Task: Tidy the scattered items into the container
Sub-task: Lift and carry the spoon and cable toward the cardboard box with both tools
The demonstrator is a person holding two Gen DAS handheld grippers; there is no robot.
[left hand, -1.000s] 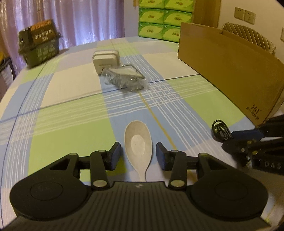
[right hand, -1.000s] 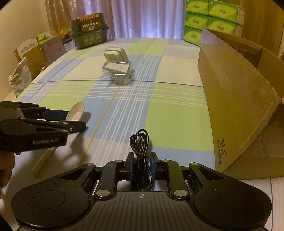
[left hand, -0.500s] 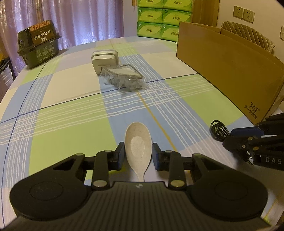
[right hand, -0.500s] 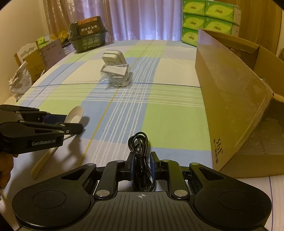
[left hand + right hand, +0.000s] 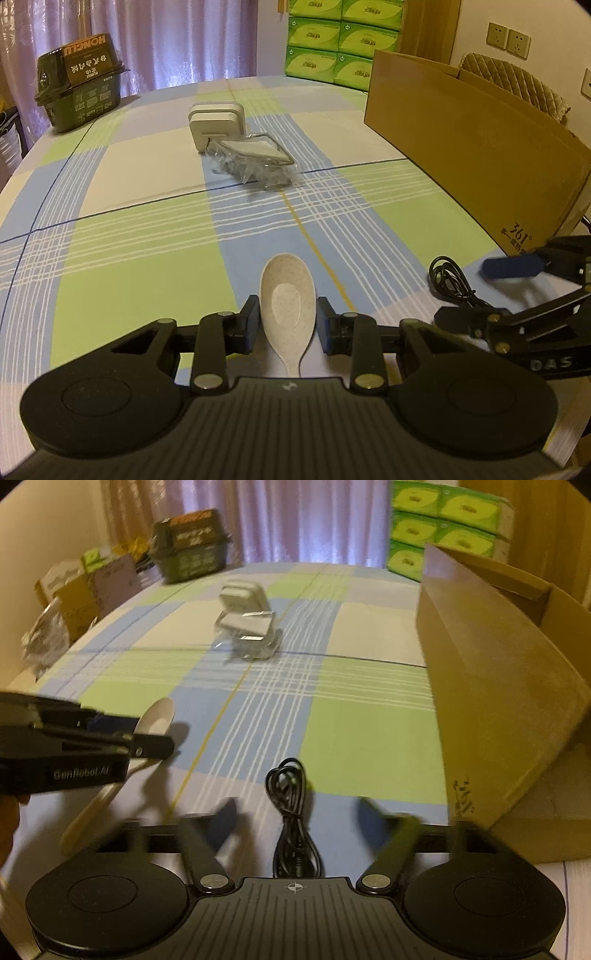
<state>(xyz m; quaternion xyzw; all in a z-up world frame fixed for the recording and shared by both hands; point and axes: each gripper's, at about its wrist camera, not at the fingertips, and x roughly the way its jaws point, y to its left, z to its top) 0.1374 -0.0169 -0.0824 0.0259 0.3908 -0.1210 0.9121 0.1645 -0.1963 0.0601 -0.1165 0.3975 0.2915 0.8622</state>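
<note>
A beige spoon [image 5: 287, 295] lies along the checked tablecloth, and my left gripper [image 5: 287, 321] is shut on the sides of its bowl. The right wrist view shows the same spoon [image 5: 157, 716] in the left gripper [image 5: 149, 734], handle trailing back. A coiled black cable [image 5: 290, 794] lies on the cloth between the blurred, wide-apart fingers of my right gripper [image 5: 297, 818], which is open. In the left wrist view the cable [image 5: 447, 280] sits by the right gripper [image 5: 465, 295]. The open cardboard box [image 5: 491, 686] stands on the right.
A white box stack [image 5: 216, 123] and a plastic-wrapped item [image 5: 255, 162] sit mid-table. A dark green container [image 5: 83, 81] stands at the far left corner, with green tissue packs [image 5: 343, 37] behind the table. A crinkled bag [image 5: 46, 638] lies off the left table edge.
My left gripper closed its fingers onto the spoon's bowl. My right gripper, shut on the cable before, has swung its fingers wide and the cable now lies free.
</note>
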